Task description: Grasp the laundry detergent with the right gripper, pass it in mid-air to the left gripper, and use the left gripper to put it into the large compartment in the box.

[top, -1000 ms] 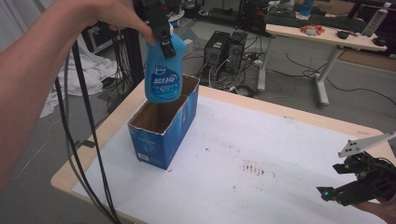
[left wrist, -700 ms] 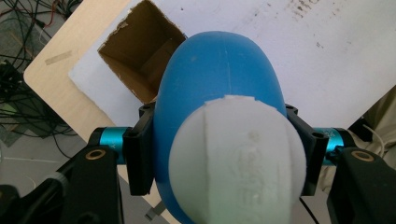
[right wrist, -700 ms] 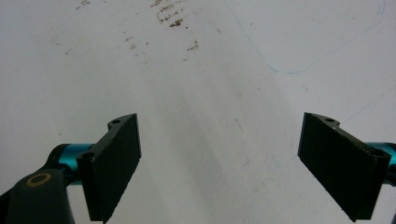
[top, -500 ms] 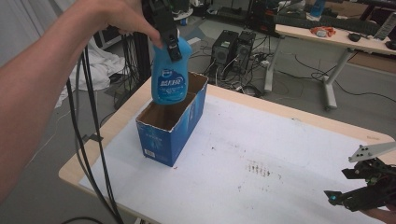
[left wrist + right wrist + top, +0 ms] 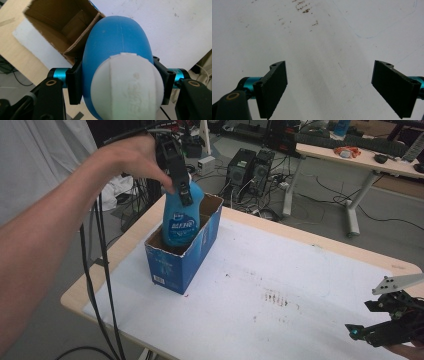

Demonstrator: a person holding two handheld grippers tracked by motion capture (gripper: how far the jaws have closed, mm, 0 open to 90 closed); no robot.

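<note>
A blue bottle point(image 5: 182, 220) with a white cap point(image 5: 127, 86) hangs upright, its lower half inside an open blue cardboard box point(image 5: 172, 264) at the table's left. My left gripper point(image 5: 178, 182) is shut on the bottle's neck from above; in the left gripper view its black pads point(image 5: 75, 83) press both sides of the bottle point(image 5: 117, 45), with the box's brown inside point(image 5: 62, 25) below. My right gripper point(image 5: 365, 332) rests low at the table's near right corner, its jaws point(image 5: 329, 87) wide apart over the bare white sheet.
A white sheet point(image 5: 280, 285) with brown stains point(image 5: 280, 299) covers the wooden table point(image 5: 120, 255). Black cables point(image 5: 102, 270) hang off the left edge. Behind stand computer towers point(image 5: 250, 167) on the floor and another desk point(image 5: 350, 157).
My left gripper has come down with the bottle, from above the box to partly inside it. The right gripper has kept its place.
</note>
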